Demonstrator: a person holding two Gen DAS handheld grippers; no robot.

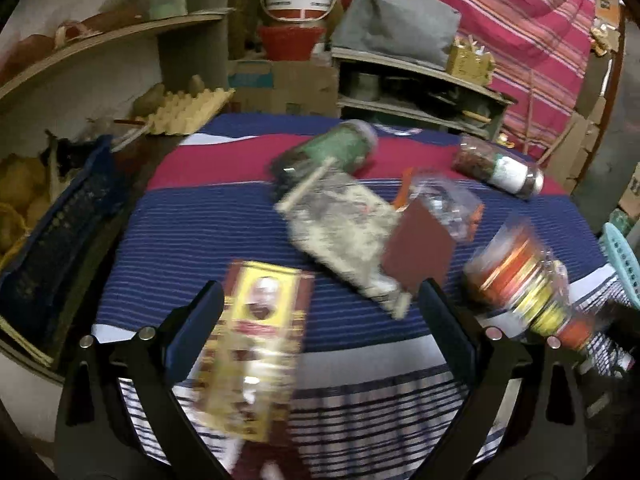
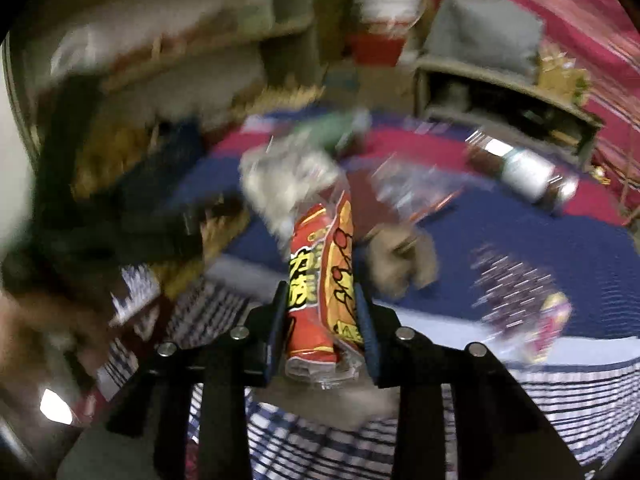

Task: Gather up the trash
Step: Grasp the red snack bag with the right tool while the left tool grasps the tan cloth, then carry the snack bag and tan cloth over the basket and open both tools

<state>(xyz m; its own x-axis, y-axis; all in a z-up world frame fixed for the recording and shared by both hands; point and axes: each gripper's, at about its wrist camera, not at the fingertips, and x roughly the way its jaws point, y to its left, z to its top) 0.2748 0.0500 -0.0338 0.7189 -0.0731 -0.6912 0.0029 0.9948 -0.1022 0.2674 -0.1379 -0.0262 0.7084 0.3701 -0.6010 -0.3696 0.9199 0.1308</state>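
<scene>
While your left gripper (image 1: 322,304) hangs over the striped cloth (image 1: 192,224), its jaws stand wide apart with nothing clamped. A yellow-red box (image 1: 256,344) lies flat on the cloth just inside the left finger (image 1: 198,320), blurred, so I cannot tell whether it touches. Ahead of the jaws sits a grey printed bag (image 1: 348,228) with a brown card (image 1: 420,248) and a clear wrapper (image 1: 448,208) on its right side. Behind the bag lies a green-label jar (image 1: 332,152) on its side; a second jar (image 1: 500,168) lies well apart at the far right. An orange-banded packet (image 1: 524,280) shows right of the right finger, heavily blurred. A blue crate (image 1: 60,232) stands off the cloth's left edge, an egg tray (image 1: 188,110) behind it, a teal basket (image 1: 620,264) at the right edge.

Right wrist view is badly smeared. Your right gripper (image 2: 322,332) is clenched on a red-orange wrapper (image 2: 324,280), which stands up between the pads, its clear end poking out toward the camera. Beyond it you see the grey bag (image 2: 288,176), the green jar (image 2: 336,128) and the far jar (image 2: 520,168) on the cloth. A purple-red packet (image 2: 528,308) lies at lower right. The blue crate (image 2: 160,168) sits at left.
</scene>
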